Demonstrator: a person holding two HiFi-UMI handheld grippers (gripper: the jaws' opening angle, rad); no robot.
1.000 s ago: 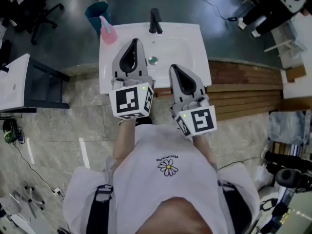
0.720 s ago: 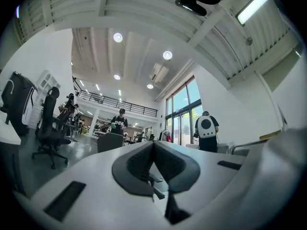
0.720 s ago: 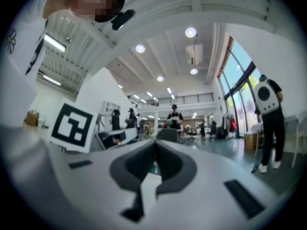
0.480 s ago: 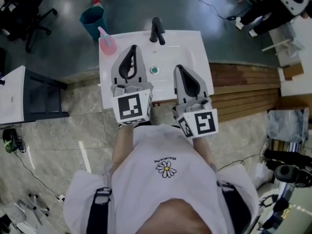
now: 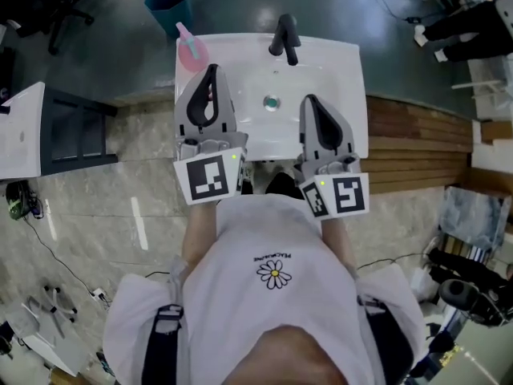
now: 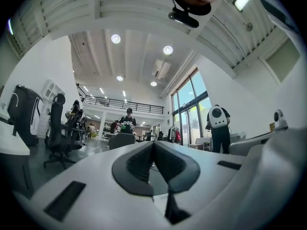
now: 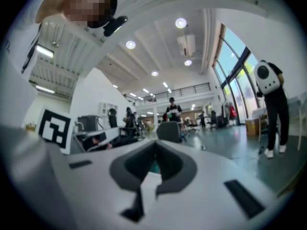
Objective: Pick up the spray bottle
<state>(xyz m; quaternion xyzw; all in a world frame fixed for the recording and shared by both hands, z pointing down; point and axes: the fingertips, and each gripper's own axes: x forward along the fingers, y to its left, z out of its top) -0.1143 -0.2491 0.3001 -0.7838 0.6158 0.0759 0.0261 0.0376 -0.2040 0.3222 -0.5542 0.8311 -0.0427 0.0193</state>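
Observation:
The pink spray bottle (image 5: 192, 51) stands upright on the back left corner of the white sink (image 5: 333, 70). My left gripper (image 5: 212, 70) is over the sink's left side, its tips just right of the bottle and apart from it. In the left gripper view the left gripper (image 6: 153, 145) has its jaws together with nothing between them. My right gripper (image 5: 310, 101) hangs over the basin's right half, near the drain (image 5: 272, 101). The right gripper (image 7: 156, 146) is shut and empty. Neither gripper view shows the bottle.
A black faucet (image 5: 283, 38) rises at the sink's back edge. A teal bin (image 5: 169, 2) sits on the floor behind the bottle. A dark side table (image 5: 76, 133) is to the left, and wooden slats (image 5: 418, 139) to the right. People (image 6: 127, 125) stand far off in the hall.
Both grippers have moved forward over the sink together. The left gripper's tips have come closer to the spray bottle. Both stay shut.

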